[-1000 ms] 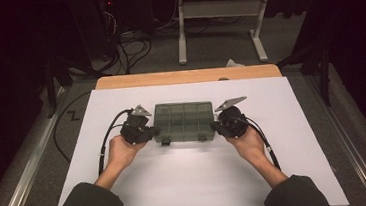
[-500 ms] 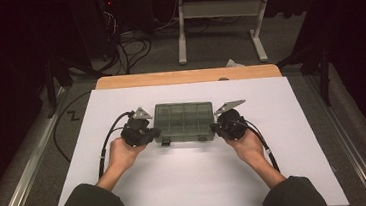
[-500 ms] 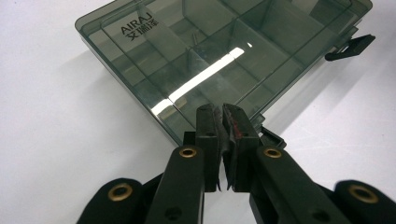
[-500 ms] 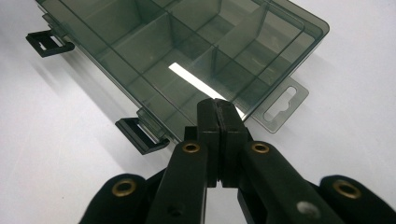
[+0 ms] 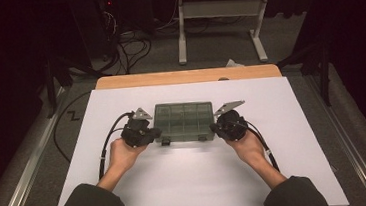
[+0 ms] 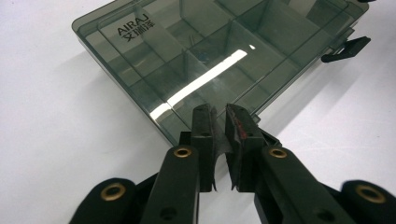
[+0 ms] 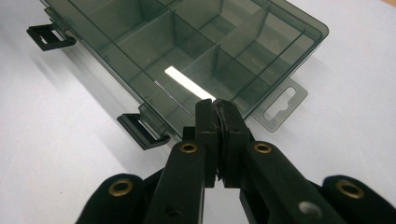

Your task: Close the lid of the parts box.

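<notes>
A smoky translucent compartment box (image 5: 184,120) lies with its lid down in the middle of the white table. My left gripper (image 5: 157,133) is at its left front corner and my right gripper (image 5: 216,127) at its right front corner. In the left gripper view the box (image 6: 210,51) is just ahead. The left gripper (image 6: 218,112) has just been opening and shows a narrow gap at the box's rim, with nothing clearly pressed between the pads. A black latch (image 6: 345,49) sticks out unfastened. In the right gripper view the right gripper (image 7: 215,105) is shut, empty, at the box (image 7: 187,51) rim beside its hang tab (image 7: 280,105).
Two black latches (image 7: 142,130) hang loose on the box's front edge. The white table top (image 5: 193,182) has free room on all sides. A wooden strip (image 5: 188,76) borders its far edge. Cables and a white stand's legs (image 5: 182,43) lie on the floor beyond.
</notes>
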Demonstrator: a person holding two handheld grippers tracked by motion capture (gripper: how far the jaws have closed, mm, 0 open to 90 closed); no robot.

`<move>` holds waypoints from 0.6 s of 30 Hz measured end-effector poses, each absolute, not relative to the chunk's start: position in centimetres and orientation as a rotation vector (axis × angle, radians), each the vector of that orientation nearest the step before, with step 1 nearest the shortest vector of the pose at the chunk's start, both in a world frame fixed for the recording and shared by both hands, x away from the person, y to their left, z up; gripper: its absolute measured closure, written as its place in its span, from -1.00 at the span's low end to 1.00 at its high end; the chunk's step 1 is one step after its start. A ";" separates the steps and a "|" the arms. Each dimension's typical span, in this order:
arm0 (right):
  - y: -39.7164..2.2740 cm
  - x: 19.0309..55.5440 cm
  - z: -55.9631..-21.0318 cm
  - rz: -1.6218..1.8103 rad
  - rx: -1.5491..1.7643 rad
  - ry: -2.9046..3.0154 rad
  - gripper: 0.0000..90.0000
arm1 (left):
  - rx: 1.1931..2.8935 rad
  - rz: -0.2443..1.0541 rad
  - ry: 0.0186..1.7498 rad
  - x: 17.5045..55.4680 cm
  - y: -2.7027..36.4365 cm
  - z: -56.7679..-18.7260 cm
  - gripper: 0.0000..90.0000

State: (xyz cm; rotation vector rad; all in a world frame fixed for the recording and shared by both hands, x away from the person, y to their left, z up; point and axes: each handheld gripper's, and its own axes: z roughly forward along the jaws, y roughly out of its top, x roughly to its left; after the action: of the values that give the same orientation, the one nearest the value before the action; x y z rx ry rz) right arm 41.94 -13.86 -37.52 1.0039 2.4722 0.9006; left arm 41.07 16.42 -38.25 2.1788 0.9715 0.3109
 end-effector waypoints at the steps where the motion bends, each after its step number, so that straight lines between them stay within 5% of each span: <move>1: -13.9 41.9 -37.4 0.906 1.003 2.471 0.98 | 2.172 0.312 0.972 41.0 16.4 -38.2 0.80; 18: -15.7 40.7 -35.2 1.076 1.034 2.374 0.55 | 2.095 0.364 0.938 39.6 17.0 -36.3 0.39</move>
State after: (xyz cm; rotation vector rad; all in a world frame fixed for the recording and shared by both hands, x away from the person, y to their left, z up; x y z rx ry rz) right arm 40.70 -15.70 -35.22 1.0340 2.3744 1.0760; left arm 39.61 16.97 -36.29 2.0947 0.9382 0.3635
